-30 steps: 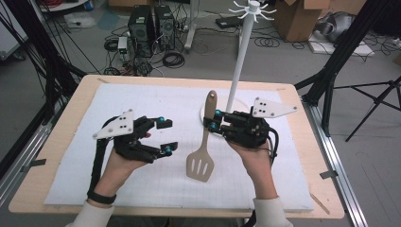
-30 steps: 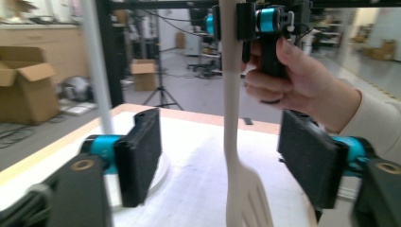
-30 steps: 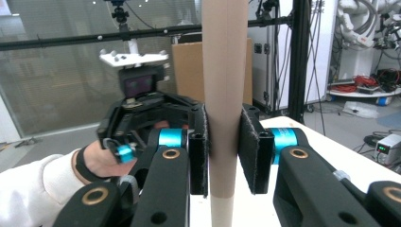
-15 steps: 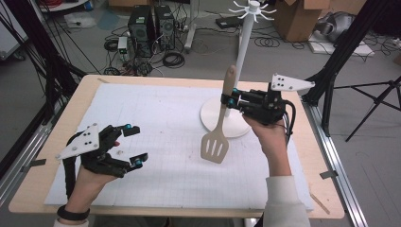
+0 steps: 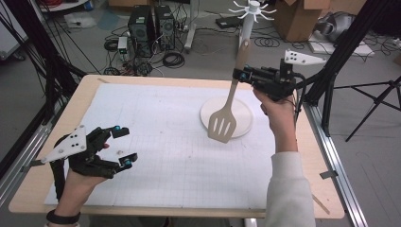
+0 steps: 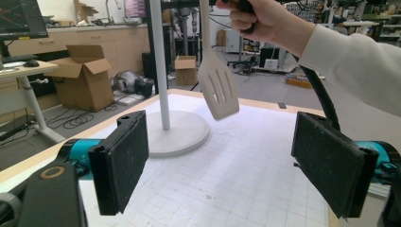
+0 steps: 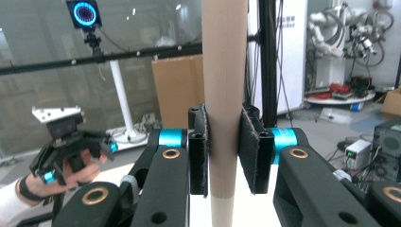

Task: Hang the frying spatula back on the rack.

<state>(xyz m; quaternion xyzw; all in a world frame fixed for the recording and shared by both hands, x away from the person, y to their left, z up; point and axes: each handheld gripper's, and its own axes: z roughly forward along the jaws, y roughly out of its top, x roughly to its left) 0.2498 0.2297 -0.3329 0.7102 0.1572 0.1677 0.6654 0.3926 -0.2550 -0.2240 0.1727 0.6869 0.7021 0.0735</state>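
A beige slotted spatula (image 5: 222, 125) hangs blade down over the round base of a white hook stand (image 5: 245, 116). My right gripper (image 5: 243, 74) is shut on its handle, next to the stand's pole. The right gripper view has the handle (image 7: 224, 71) upright and pinched between both pads (image 7: 223, 151). My left gripper (image 5: 124, 145) hovers over the near left of the mat; its jaws have just been opening and nothing is between them. In the left gripper view its pads (image 6: 222, 165) stand wide apart, with the spatula blade (image 6: 217, 90) and the pole (image 6: 158, 61) farther off.
A white gridded mat (image 5: 161, 137) covers the wooden table (image 5: 42, 189). The stand's hooked top (image 5: 253, 9) rises above the far edge. Computers, cables and cardboard boxes lie on the floor beyond. Black frame legs flank both sides.
The right hand has lifted the spatula up and away to the far right, beside the pole. The left hand has drawn back to the near left with its jaws wider.
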